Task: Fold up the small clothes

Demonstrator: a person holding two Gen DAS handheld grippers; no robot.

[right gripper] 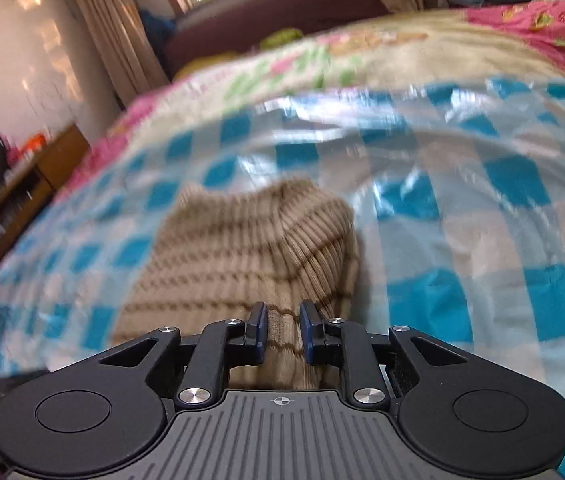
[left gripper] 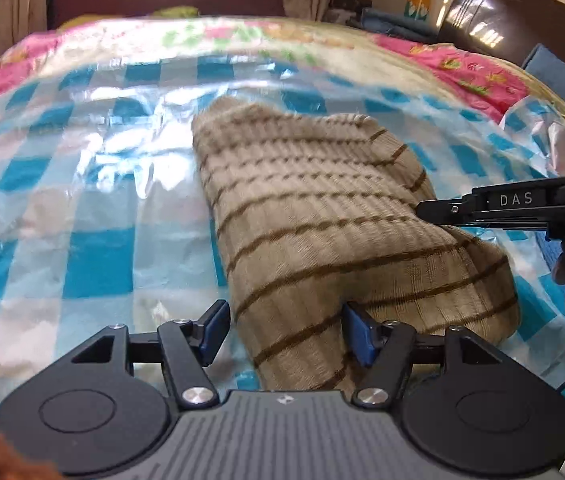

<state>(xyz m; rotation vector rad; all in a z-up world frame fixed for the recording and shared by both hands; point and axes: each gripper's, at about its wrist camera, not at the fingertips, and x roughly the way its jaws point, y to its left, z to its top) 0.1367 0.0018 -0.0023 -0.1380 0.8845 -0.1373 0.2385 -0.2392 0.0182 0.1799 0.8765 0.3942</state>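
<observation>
Between right jaws, striped garment [right gripper: 242, 248]

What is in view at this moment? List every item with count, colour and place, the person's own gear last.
knitted garment: one, beige with brown stripes, lying on the checked sheet
checked sheet: one, glossy blue and white, spread over the bed
floral bedspread: one, pink and cream, under the sheet
curtains: beige, by the window
wooden shelf: one, brown, beside the bed
left gripper: black, blue pads, open astride the garment's near end
right gripper: black, closed on a fold of the garment
</observation>
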